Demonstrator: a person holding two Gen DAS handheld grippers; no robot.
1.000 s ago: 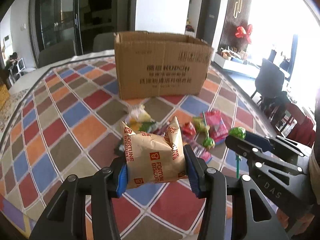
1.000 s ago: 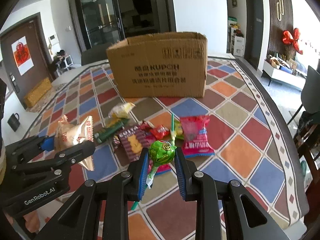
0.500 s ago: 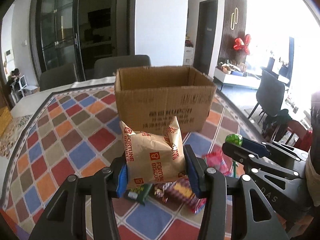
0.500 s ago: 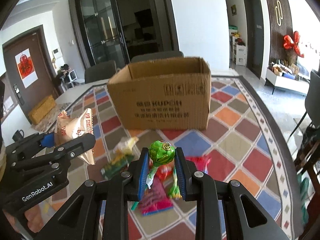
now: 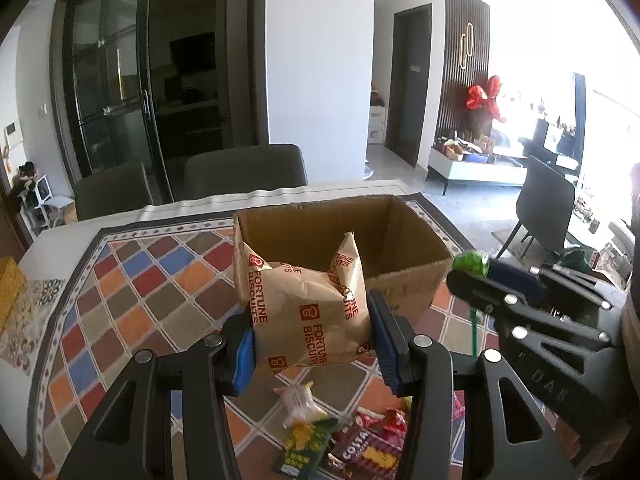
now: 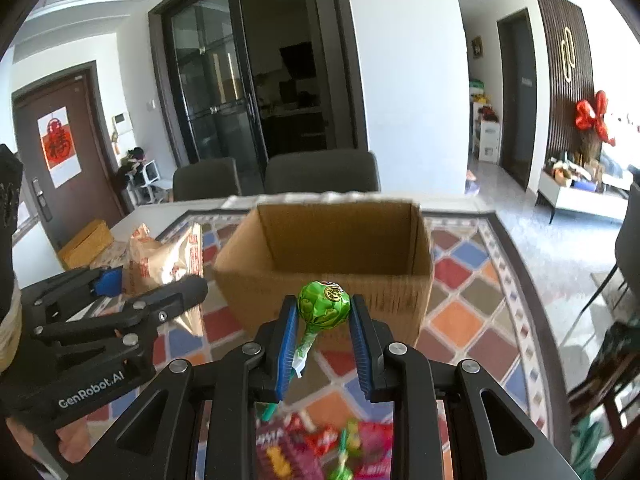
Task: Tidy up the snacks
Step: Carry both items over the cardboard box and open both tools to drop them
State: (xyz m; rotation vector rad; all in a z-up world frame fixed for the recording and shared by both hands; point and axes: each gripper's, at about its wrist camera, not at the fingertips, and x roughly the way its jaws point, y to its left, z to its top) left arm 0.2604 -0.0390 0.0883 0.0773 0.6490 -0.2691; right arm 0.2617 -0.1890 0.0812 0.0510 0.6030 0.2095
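Observation:
My left gripper (image 5: 312,344) is shut on a tan Fortune Biscuits bag (image 5: 308,304), held above the table in front of the open cardboard box (image 5: 404,280). My right gripper (image 6: 323,332) is shut on a green lollipop (image 6: 324,303), also raised before the box (image 6: 332,280), whose inside looks empty. The right gripper with the lollipop (image 5: 471,263) shows at the right of the left wrist view. The left gripper with the bag (image 6: 168,256) shows at the left of the right wrist view. Several loose snacks (image 5: 352,444) lie on the table below both grippers.
The table has a colourful diamond-pattern cloth (image 5: 132,304). Two grey chairs (image 6: 320,172) stand behind the far edge. A dark chair (image 5: 544,208) stands off to the right. A yellow box (image 6: 86,242) lies at the far left.
Both grippers have risen and moved toward the box with their items; the box's open top now shows and the loose snacks have dropped to the bottom of both views.

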